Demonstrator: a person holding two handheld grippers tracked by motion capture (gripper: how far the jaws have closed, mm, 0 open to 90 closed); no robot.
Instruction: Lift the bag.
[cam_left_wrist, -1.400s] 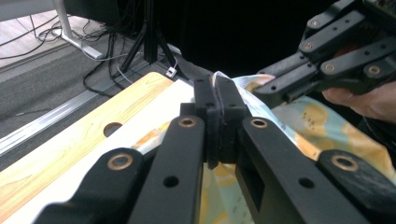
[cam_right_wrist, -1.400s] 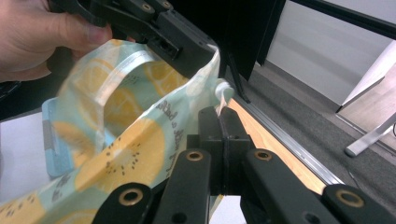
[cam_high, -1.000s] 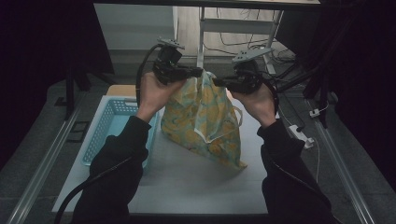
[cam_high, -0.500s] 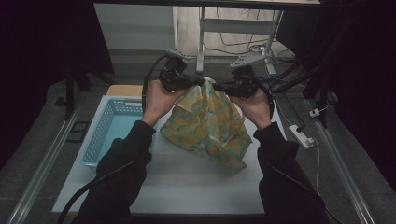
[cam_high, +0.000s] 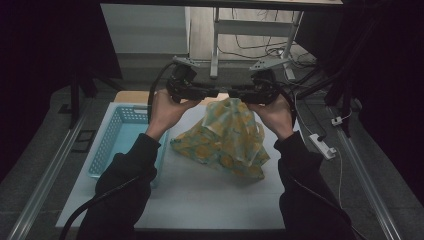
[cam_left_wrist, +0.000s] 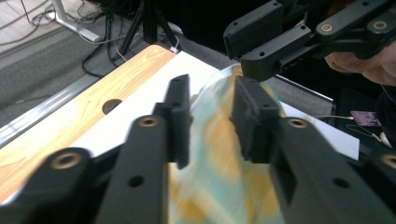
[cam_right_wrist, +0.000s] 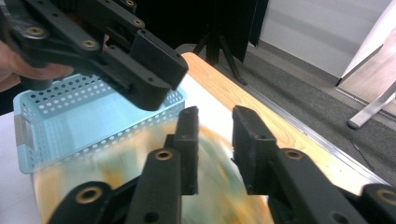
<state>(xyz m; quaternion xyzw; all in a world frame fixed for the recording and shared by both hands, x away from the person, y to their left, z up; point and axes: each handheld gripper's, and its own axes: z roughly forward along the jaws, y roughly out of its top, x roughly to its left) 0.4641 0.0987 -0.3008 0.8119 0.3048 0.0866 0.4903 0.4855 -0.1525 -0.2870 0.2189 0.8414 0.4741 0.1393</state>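
Both grippers, left (cam_high: 212, 93) and right (cam_high: 235, 93), have just been opening, fingers released; the bag (cam_high: 227, 140) drops onto the surface (cam_high: 200, 195), basket (cam_high: 117, 135) unfilled.

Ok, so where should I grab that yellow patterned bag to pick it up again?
Judging from its pose, take the yellow patterned bag at its bunched top, coming down from above. The top peaks just under the left gripper and right gripper, whose jaws have just been opening, while its wide body slumps on the table.
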